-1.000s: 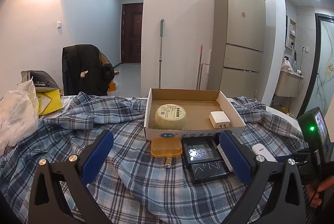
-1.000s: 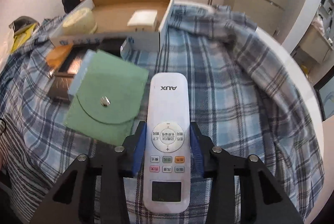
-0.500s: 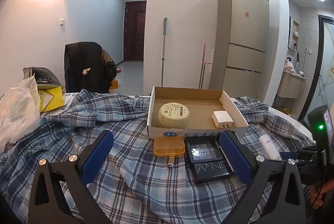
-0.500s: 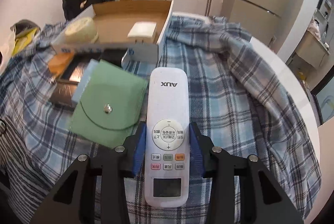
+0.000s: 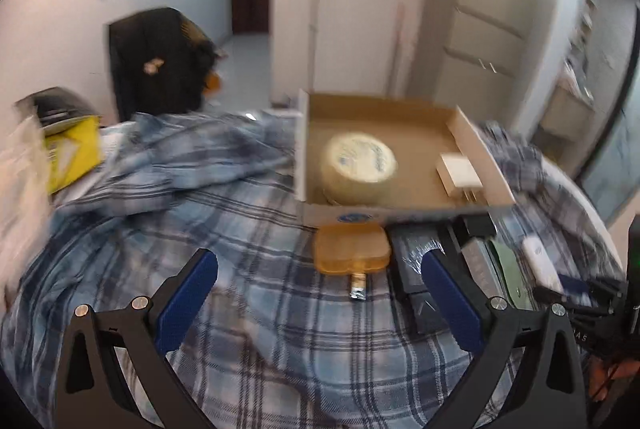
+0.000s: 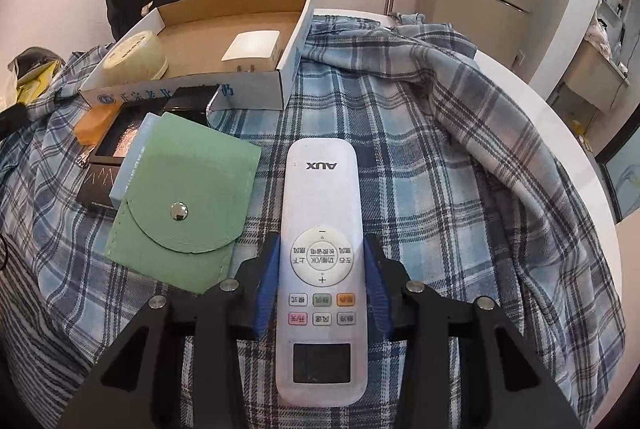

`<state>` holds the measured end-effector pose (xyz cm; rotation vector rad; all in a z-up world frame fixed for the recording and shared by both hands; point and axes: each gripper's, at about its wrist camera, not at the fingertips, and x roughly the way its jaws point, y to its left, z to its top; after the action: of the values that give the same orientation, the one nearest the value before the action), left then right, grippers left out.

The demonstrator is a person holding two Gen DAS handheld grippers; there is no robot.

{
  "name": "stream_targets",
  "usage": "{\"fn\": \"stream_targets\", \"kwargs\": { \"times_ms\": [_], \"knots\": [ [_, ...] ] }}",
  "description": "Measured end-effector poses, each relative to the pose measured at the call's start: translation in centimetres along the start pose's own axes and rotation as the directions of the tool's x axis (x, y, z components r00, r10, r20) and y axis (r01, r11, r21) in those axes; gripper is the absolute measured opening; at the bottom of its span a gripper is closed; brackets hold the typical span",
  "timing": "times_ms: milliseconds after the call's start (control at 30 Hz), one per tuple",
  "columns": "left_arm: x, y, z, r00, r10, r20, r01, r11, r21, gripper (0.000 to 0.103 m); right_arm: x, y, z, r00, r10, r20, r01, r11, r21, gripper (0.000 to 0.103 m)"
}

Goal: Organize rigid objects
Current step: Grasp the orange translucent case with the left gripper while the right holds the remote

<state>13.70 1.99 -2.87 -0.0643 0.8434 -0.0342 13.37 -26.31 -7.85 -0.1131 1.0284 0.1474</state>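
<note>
**A:** What do I have in front of me, from the big things down?

**B:** A round table (image 6: 540,117) under a plaid cloth (image 6: 440,169). On its far side stands the cardboard box (image 6: 294,45), open at the top. In the box's left part lies a pale round tin (image 6: 134,55), and in its right near corner a white charger (image 6: 252,47). Just before the box's near wall are a black case (image 6: 116,149), a green pouch (image 6: 188,201) that overlaps it, and an amber flat box (image 5: 351,249).

**A:** And the remote?

**B:** The white remote (image 6: 322,253) is in my right gripper (image 6: 320,281). The blue pads are clenched on its two long sides at the button zone, and its top end points toward the box. It seems to hang just above the cloth, to the right of the pouch.

**A:** The left one?

**B:** My left gripper (image 5: 316,293) is released, its jaws wide and with nothing between them, over the cloth before the amber box. That view is blurred.

**A:** How should I do the step well?

**B:** I think I should carry the remote level over the box's near wall, then lower it into the free middle between tin and charger. I should let go only when it rests flat, because it is long and may tip on the wall.
</note>
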Motion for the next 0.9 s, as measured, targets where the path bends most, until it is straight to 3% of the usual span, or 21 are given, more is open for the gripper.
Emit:
{"fn": "stream_targets", "kwargs": {
  "times_ms": [100, 167, 300, 433, 533, 600, 900],
  "knots": [
    [3.2, -0.9, 1.0, 0.990, -0.009, -0.140, 0.012, 1.000, 0.020, 0.103, 0.0, -0.1, 0.0, 1.000, 0.002, 0.000, -0.002, 1.000, 0.002, 0.039],
    [4.7, -1.0, 1.4, 0.982, 0.025, -0.186, -0.027, 1.000, -0.008, 0.097, 0.0, 0.0, 0.0, 1.000, -0.001, 0.002, 0.001, 1.000, 0.000, 0.039],
    [7.1, -1.1, 2.0, 0.960, -0.021, -0.279, 0.004, 0.998, -0.059, 0.087, 0.0, 0.0, -0.1, 1.000, 0.000, 0.001, 0.000, 1.000, 0.000, 0.039],
    [7.6, -1.3, 2.5, 0.961, -0.042, -0.275, 0.021, 0.996, -0.081, 0.087, 0.0, 0.1, 0.0, 1.000, -0.001, 0.001, 0.001, 1.000, -0.001, 0.039],
    [7.9, -1.6, 2.8, 0.962, 0.013, -0.274, -0.030, 0.998, -0.061, 0.085, 0.0, 0.1, 0.0, 1.000, -0.001, 0.002, 0.001, 1.000, -0.001, 0.039],
    [8.3, -1.8, 3.0, 0.961, 0.028, -0.275, -0.042, 0.998, -0.047, 0.074, 0.0, 0.1, -0.1, 1.000, 0.000, 0.002, 0.000, 1.000, -0.001, 0.039],
    [9.8, -1.7, 3.1, 0.952, -0.030, -0.303, 0.002, 0.996, -0.093, 0.071, 0.0, 0.1, -0.1, 1.000, -0.001, 0.003, 0.001, 1.000, -0.001, 0.039]
  ]
}}
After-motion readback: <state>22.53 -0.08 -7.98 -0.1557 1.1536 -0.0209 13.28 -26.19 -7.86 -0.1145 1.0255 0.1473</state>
